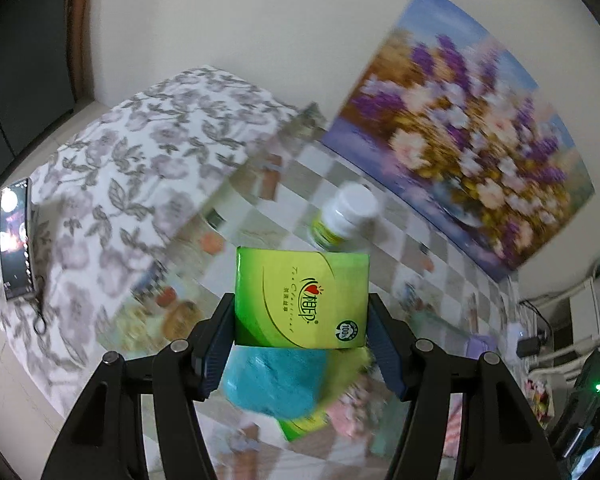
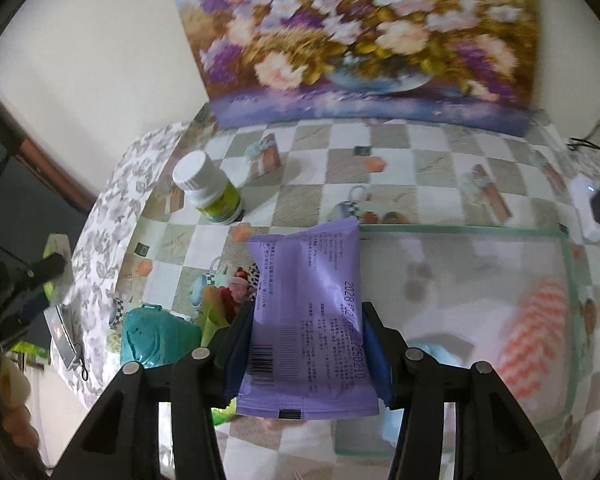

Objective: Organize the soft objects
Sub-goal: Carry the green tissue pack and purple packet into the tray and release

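Note:
My left gripper [image 1: 302, 312] is shut on a green tissue pack [image 1: 302, 296] and holds it above the table. Under it lie a teal soft object [image 1: 274, 380] and another green pack [image 1: 304, 426]. My right gripper [image 2: 308, 328] is shut on a purple wipes pack [image 2: 306, 320], held above the table beside a clear mesh-sided bin [image 2: 566, 280]. Inside the bin lies an orange-and-white chevron cloth [image 2: 534, 336]. The teal soft object [image 2: 154, 340] also shows at the lower left of the right wrist view.
A white-capped pill bottle [image 2: 210, 190] stands on the checkered tablecloth [image 2: 420, 168]. A flower painting [image 2: 360, 40] leans on the wall behind. A phone [image 1: 16, 238] lies on a floral cushion [image 1: 140, 184]. A charger and cables [image 2: 592, 208] sit at the right.

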